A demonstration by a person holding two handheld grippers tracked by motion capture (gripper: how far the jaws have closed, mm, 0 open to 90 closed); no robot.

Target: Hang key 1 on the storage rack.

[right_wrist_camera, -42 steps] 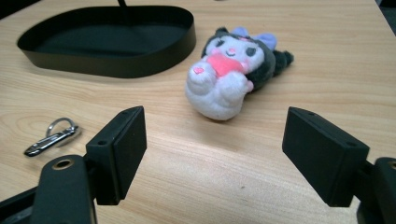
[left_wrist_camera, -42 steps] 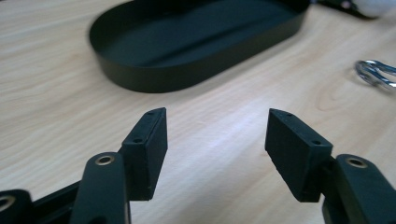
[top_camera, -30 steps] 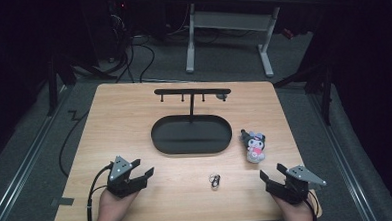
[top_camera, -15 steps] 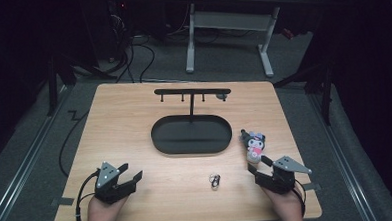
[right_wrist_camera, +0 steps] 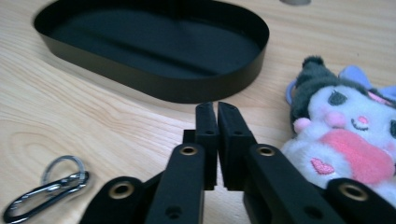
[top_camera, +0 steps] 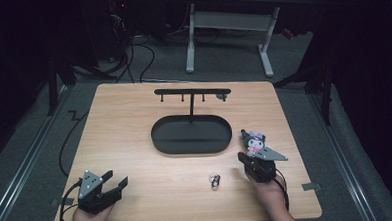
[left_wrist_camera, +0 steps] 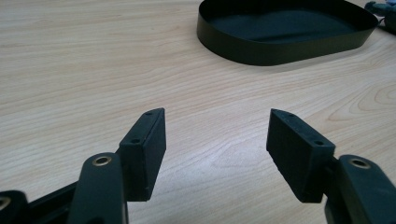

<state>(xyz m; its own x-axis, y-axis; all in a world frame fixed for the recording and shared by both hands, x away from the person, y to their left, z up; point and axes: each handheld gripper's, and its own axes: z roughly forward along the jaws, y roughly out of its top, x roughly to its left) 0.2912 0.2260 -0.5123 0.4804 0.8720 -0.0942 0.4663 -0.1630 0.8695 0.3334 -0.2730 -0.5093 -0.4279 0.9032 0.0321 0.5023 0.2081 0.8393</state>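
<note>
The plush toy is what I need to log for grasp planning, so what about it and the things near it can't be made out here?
- Plush toy: lower body cut off by the right gripper view's edge and the right gripper; in the high view it is partly covered by that gripper.
- Key ring clip: too small in the high view to tell its details.
- Stand hooks: too small to judge.

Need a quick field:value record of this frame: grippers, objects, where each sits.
left gripper: open, nothing between its jaws, near-left part of the table
right gripper: shut on nothing, just beside the plush toy
plush toy: lies on the table right of the tray, apart from it
tray: black oval, nothing in it, mid-table
hook stand: rises at the tray's far edge, hooks bare
key ring with clip: on the wood in front of the tray, untouched
</note>
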